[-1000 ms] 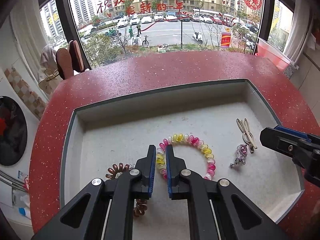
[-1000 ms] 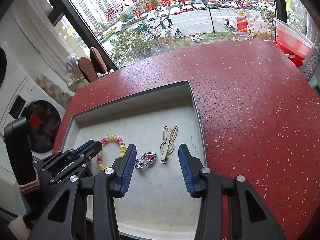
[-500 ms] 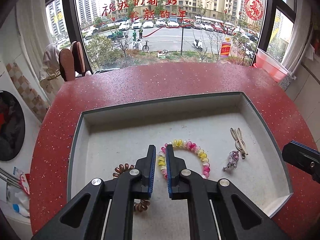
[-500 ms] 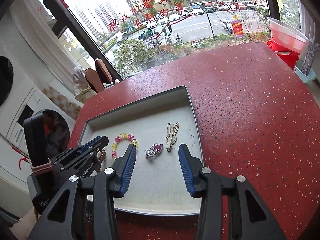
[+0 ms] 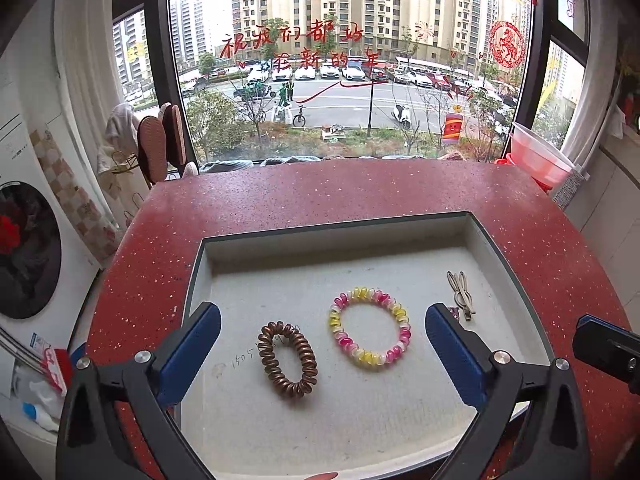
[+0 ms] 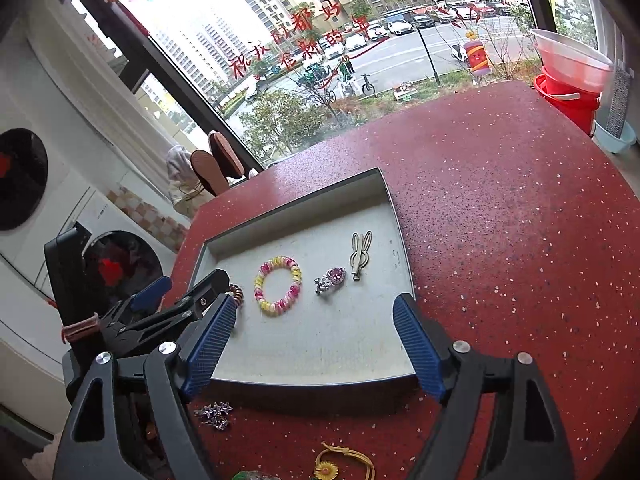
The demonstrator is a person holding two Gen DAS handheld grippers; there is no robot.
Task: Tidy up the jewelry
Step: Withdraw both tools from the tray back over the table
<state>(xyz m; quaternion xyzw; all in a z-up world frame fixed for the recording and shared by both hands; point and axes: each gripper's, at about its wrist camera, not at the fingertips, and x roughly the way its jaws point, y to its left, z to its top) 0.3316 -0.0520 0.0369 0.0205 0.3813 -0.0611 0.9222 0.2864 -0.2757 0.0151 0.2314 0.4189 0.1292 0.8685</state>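
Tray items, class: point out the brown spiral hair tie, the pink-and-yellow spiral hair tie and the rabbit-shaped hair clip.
brown spiral hair tie (image 5: 305, 350): left wrist view, right coil.
pink-and-yellow spiral hair tie (image 5: 335, 320): left wrist view, left coil.
rabbit-shaped hair clip (image 6: 359, 258): right wrist view, body.

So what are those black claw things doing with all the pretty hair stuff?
A person is sorting jewelry into a grey tray with two handheld grippers. The left gripper and right gripper are both opening and hold nothing. In the tray lie a brown coil hair tie, a pink-and-yellow bracelet, a pink gem clip and a bunny clip. A sparkly star clip and yellow flower tie wait outside on the red counter.
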